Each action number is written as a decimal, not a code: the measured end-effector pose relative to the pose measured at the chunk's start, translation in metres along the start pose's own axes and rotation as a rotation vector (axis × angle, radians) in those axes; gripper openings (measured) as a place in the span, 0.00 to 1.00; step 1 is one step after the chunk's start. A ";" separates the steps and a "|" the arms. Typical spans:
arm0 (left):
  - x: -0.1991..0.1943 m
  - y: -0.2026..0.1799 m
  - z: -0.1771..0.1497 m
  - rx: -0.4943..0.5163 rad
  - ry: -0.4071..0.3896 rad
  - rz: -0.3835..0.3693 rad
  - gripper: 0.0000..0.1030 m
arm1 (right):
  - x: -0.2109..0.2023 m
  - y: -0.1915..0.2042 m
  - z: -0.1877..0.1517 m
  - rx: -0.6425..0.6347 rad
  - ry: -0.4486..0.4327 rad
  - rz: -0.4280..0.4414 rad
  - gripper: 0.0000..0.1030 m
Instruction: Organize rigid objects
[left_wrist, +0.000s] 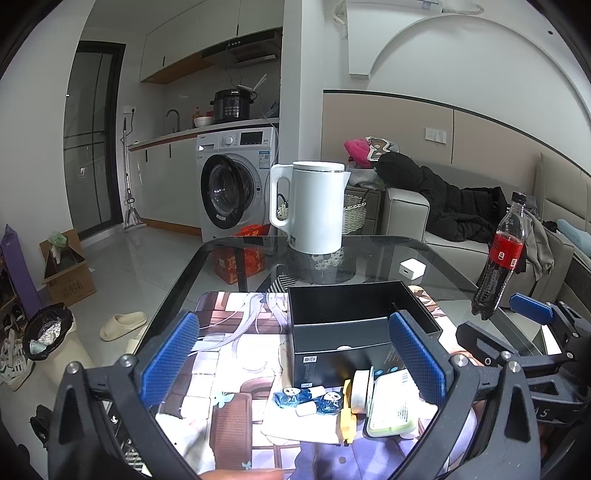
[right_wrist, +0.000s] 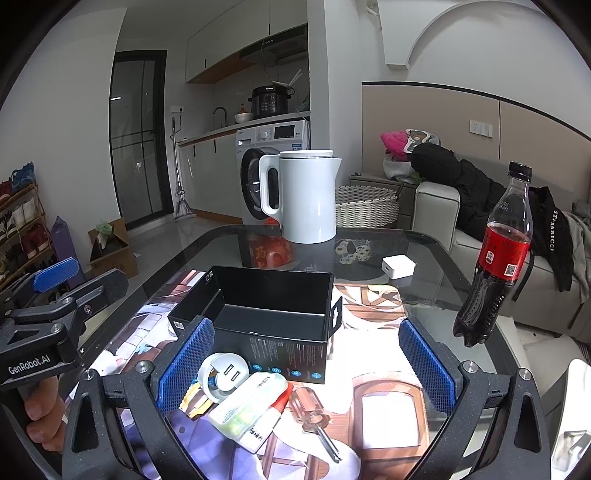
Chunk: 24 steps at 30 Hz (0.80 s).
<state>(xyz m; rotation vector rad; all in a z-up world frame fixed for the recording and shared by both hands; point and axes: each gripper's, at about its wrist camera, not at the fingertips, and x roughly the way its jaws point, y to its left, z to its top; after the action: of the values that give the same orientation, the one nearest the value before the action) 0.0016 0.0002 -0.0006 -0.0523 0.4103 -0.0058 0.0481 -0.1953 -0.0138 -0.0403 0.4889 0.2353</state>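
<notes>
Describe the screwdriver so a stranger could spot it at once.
Start at the open black box on the printed mat. In front of it lies a pile of small items; the screwdriver is at its right edge, the only one with a clear amber handle and metal shaft.

- Left gripper (left_wrist: 291, 363): jaws spread wide, nothing pinched between the blue pads. In its own wrist cam the fingers (left_wrist: 170, 352) come up from about 7 and 5 o'clock and point toward 12.
- Right gripper (right_wrist: 304, 365): same deal, wide open with nothing held. Its blue pads (right_wrist: 424, 363) sit at about 7 and 5 o'clock in its own cam.
- They're side by side, facing the same way. The right one pokes into the left cam at about 4 o'clock, the left one into the right cam at about 9 o'clock.
- Left hand (right_wrist: 42, 415): bare fingers wrapped around the handle, down at 8 o'clock in the right cam.
</notes>
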 end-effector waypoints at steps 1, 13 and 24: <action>0.000 0.001 0.000 -0.001 0.002 -0.001 1.00 | 0.000 0.000 0.000 -0.001 0.000 0.000 0.99; 0.001 0.003 0.000 -0.004 0.008 -0.004 1.00 | 0.001 0.000 0.000 -0.002 0.004 0.000 0.99; 0.002 0.003 0.000 -0.004 0.013 -0.008 1.00 | 0.001 0.000 -0.002 -0.003 0.009 -0.001 0.99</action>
<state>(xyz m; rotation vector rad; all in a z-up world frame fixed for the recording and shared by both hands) 0.0033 0.0032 -0.0013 -0.0581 0.4226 -0.0127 0.0479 -0.1958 -0.0163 -0.0444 0.4970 0.2346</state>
